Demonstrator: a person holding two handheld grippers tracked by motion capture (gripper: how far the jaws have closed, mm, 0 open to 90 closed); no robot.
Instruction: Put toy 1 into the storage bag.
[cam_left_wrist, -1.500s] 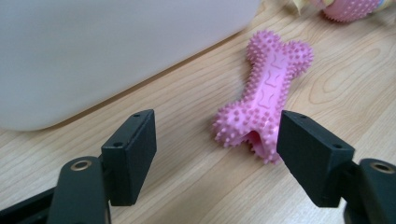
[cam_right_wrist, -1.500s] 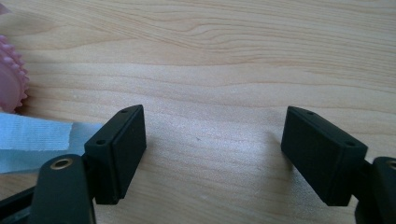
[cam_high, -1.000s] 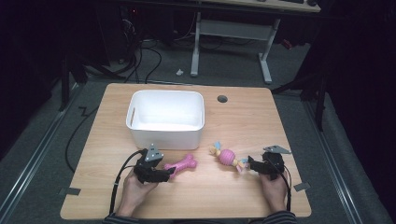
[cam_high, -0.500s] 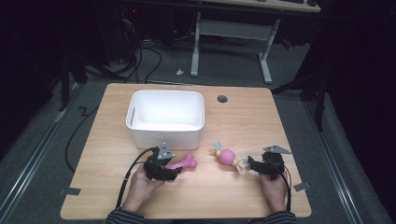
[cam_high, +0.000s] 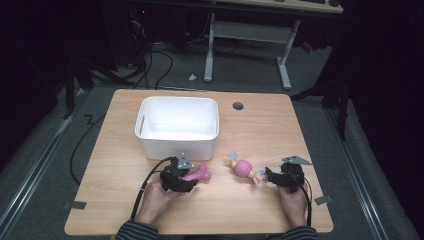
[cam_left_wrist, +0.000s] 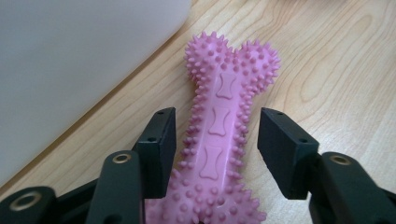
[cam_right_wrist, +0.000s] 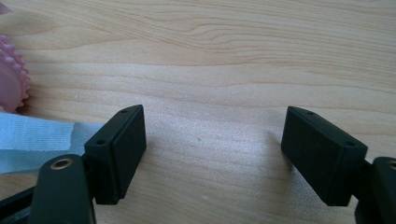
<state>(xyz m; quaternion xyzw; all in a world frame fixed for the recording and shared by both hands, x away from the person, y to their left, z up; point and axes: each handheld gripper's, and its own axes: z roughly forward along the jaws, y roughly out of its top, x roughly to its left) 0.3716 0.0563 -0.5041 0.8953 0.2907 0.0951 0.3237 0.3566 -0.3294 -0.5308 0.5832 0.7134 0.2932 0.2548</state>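
Bone (cam_left_wrist: 219, 135) first: the pink spiked chew bone lies flat on the tabletop (cam_high: 320, 130) just in front of the white tub (cam_high: 177, 125), toward the near edge and left of centre, and the left gripper (cam_high: 192, 176) has it straddled! In the left gripper view the shaft runs straight away from the claw, long axis in line with the jaws, far knob pointing off ahead, one pad (cam_left_wrist: 159, 149) brushing the spikes while the other stands a sliver clear. Those jaws have just been closing around the shaft, and they are not clamped yet, so I'd call this the squeeze before a lift. The left hand is plainly the nearer one; the tub wall sits just beside that gripper. Moving right, a second toy (cam_high: 243, 168), pink-bodied with a pale blue tail end, lies near the middle of the near edge, and the right gripper (cam_high: 267, 176) waits just beside it with jaws spread wide on bare wood, gripping nothing.
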